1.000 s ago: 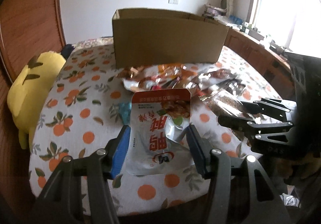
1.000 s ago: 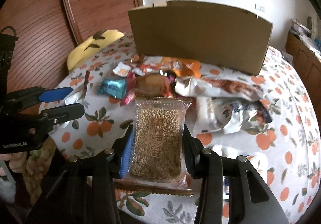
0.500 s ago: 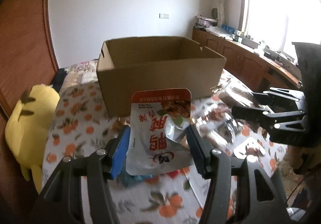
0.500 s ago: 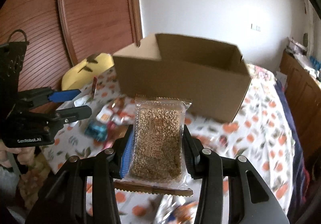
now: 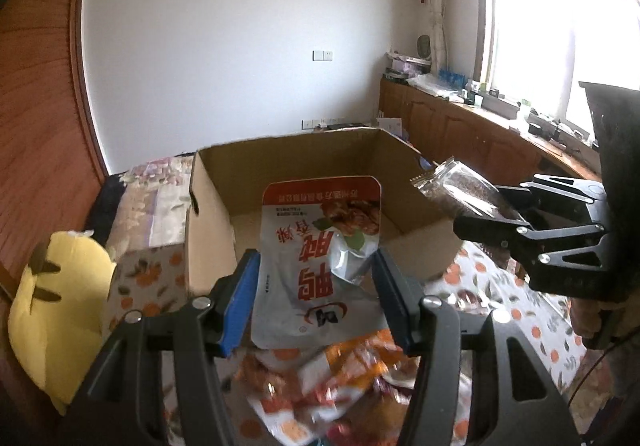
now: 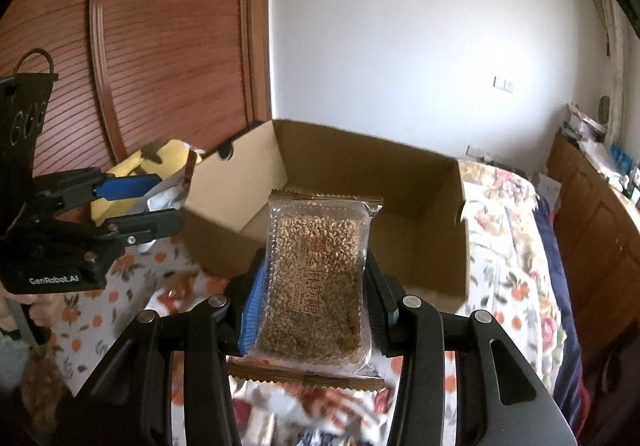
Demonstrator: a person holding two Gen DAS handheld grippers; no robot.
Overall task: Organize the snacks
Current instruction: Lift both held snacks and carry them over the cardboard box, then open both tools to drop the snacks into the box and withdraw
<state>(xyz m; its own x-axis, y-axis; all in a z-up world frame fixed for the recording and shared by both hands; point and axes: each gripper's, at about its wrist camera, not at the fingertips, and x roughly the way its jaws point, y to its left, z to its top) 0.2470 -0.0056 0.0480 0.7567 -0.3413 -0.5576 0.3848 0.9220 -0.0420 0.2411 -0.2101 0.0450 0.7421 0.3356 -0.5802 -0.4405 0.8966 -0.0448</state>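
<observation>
chg: both grippers up off the pile, now at box near wall | L gripper clamps pouch, R gripper clamps sesame pack | nxt: you drop both in.

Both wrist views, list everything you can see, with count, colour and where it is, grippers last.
cardboard box: one, brown, open top, on the bed ahead of both grippers; the part of its floor in view is bare
silver snack pouch: one, silver with red top band, held in front of the box
sesame candy pack: one, clear with tan contents, held in front of the box
loose snack packets: several, orange and red, blurred, on the bedspread below the grippers
bedspread: one, white with orange fruit print
plush toy: one, yellow, at the bed's edge
cabinets: wooden, under the window
left hand-held gripper: black, blue pads, shut on the pouch
right hand-held gripper: black, blue pad, shut on the candy pack
</observation>
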